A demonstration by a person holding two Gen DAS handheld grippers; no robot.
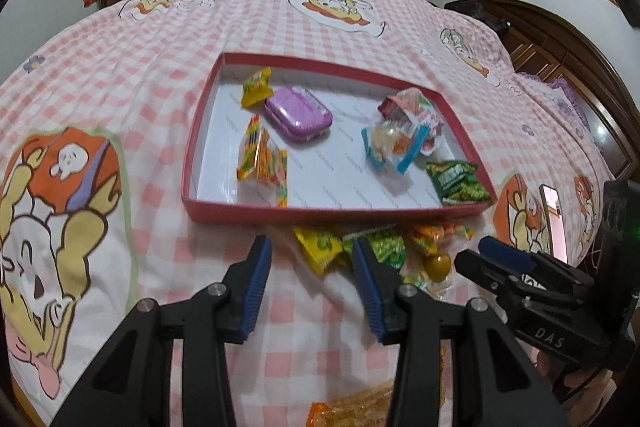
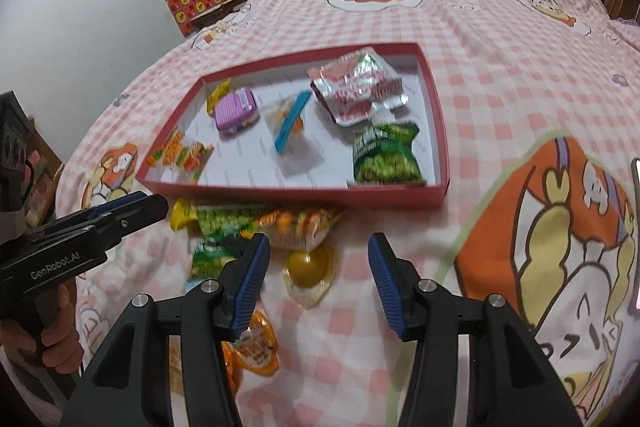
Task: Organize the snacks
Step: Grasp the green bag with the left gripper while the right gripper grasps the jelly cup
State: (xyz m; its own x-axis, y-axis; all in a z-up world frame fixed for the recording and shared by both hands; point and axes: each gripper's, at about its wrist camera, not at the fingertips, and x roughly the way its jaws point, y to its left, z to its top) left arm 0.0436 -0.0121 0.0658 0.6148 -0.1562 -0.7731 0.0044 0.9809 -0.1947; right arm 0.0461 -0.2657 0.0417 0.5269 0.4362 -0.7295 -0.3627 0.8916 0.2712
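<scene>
The left gripper is open and empty over the bed; the right gripper is the same. The box holds some snacks, and a loose pile lies against its near edge. I judge the next pick comes now: lower onto one packet and close.

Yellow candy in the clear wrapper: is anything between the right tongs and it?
Nothing visible. The yellow candy lies on the bedspread just ahead of the open right tongs, between the finger lines; the snack pile sits beyond it.

Both grippers empty, jaws apart
</scene>
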